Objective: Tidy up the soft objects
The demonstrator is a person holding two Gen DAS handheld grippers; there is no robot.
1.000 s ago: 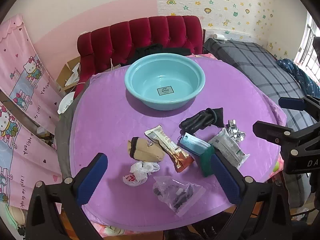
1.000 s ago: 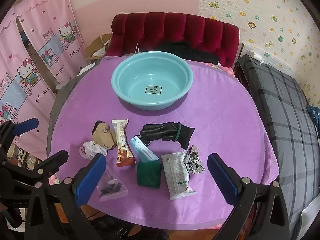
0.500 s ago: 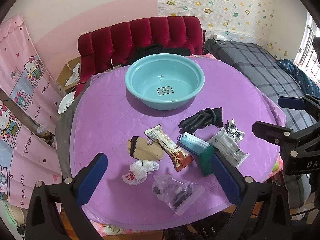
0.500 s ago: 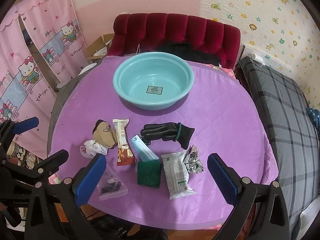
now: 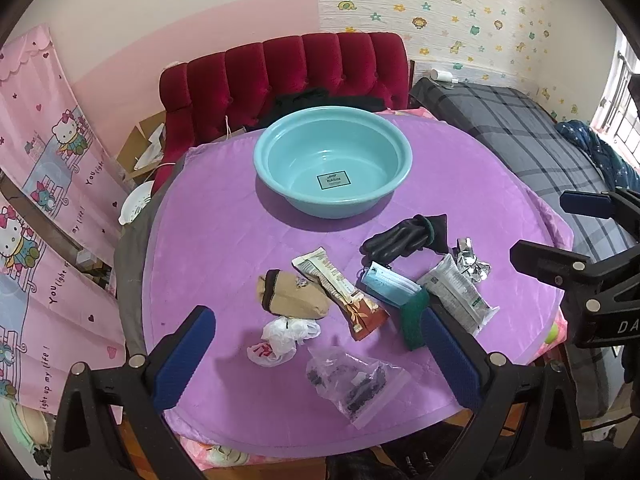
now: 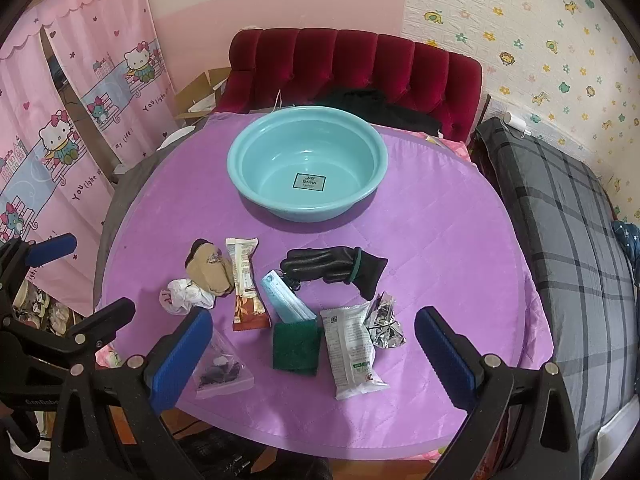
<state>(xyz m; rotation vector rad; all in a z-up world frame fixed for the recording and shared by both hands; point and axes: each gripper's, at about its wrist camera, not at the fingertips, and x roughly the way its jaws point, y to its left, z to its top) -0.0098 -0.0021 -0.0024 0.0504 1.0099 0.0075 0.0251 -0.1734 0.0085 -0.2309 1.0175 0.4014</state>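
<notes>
On the round purple table stands an empty teal basin. In front of it lie a black glove, a tan sock, a blue face mask, a green scouring pad, a crumpled white plastic bag, snack wrappers, a white packet, crumpled foil and a zip bag. My left gripper and right gripper hover open over the near edge, holding nothing.
A red tufted headboard with dark cloth on it rises behind the table. A grey plaid bed runs along the right. Pink cartoon curtains hang at the left, beside cardboard boxes. The table's near edge drops to the floor.
Both grippers have drifted very slightly; the objects on the table have not moved and both grippers stay open.
</notes>
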